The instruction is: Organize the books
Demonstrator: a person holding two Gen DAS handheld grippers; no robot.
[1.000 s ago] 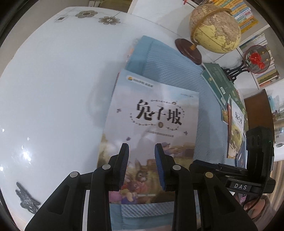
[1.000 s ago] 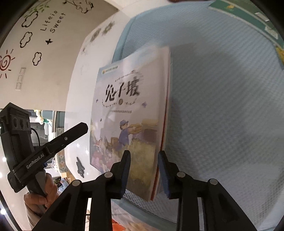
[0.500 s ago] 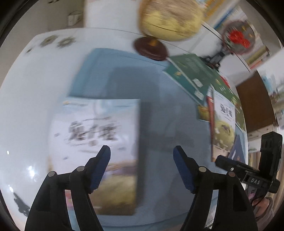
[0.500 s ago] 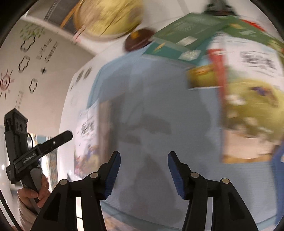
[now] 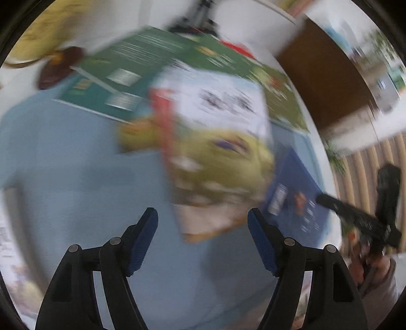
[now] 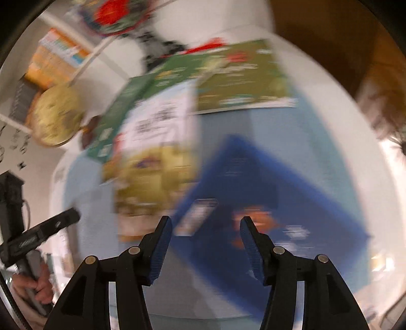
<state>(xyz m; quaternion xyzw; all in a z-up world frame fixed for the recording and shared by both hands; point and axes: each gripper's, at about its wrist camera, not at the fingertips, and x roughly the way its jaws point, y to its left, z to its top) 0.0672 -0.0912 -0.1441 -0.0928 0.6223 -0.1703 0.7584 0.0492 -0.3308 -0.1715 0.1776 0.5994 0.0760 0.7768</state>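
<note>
Both views are motion-blurred. My left gripper [image 5: 203, 223] hangs open and empty above the light blue mat [image 5: 76, 177], just short of a picture book with a white and yellow cover [image 5: 215, 142]. That book lies on green books [image 5: 142, 61], and a dark blue book [image 5: 294, 193] lies to its right. My right gripper [image 6: 206, 228] is open and empty over the dark blue book [image 6: 253, 177]. The white and yellow book [image 6: 157, 152] sits up and to its left, with the green books [image 6: 241, 81] behind.
A globe [image 6: 55, 119] on a dark base [image 5: 55, 68] stands at the back left. A black stand with a red ornament [image 6: 114, 15] and shelves of books [image 6: 53, 53] are behind. A brown cabinet [image 5: 330, 83] borders the white table [image 6: 360, 121] on the right.
Both grippers let go of the rabbit picture book at the mat's left and opened. Both then swept right across the mat to the pile of books.
</note>
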